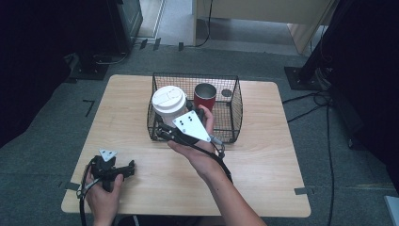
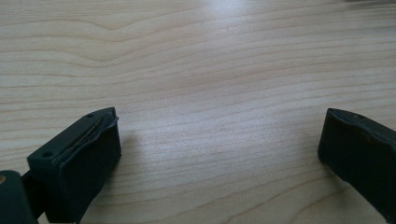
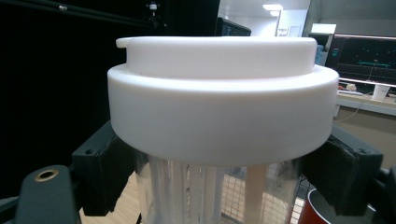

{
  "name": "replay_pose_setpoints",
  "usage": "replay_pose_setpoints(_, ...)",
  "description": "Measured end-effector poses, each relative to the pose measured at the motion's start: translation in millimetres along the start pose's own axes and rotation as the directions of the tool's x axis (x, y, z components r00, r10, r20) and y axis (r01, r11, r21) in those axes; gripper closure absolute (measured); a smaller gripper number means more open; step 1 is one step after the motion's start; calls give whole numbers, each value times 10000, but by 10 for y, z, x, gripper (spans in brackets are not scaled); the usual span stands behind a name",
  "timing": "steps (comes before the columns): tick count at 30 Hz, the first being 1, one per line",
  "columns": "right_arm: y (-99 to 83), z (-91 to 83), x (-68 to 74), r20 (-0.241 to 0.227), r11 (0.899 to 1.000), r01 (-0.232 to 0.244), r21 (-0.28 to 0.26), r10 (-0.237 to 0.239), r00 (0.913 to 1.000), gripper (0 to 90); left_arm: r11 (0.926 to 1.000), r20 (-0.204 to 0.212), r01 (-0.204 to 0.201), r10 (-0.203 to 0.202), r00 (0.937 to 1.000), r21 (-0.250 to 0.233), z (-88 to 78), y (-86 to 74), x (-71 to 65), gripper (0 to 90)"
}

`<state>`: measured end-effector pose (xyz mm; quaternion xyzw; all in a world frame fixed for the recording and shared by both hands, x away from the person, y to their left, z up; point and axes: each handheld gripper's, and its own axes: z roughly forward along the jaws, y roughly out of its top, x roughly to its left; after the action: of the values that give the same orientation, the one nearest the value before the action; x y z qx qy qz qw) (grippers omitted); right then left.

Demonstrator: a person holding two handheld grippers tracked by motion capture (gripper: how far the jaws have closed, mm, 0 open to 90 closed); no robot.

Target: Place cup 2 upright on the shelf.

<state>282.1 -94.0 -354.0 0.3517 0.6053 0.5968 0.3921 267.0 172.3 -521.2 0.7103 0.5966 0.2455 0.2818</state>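
We keep the right gripper (image 1: 170, 126) level and raise it straight, so its cup (image 3: 219, 154) clears the wire basket (image 1: 235, 101) rim. Jaws clamped on cup just under lid (image 3: 223, 102). Cup: clear ribbed wall, broad white lid. Left gripper (image 2: 219, 158) gapes wide over bare table (image 2: 201, 70). Red cup (image 1: 205, 96) sits beyond.

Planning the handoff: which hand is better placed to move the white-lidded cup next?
Right: the right gripper is already shut on the white-lidded cup at the wire basket; the left gripper rests open near the table edge.
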Motion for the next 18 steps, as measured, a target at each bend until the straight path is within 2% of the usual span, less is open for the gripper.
replay_pose_setpoints(18,-2,240,-128,523,9997,-185,185,175,9985,161,10000,-5,11,-11,10000,-20,1,0,-1,0)
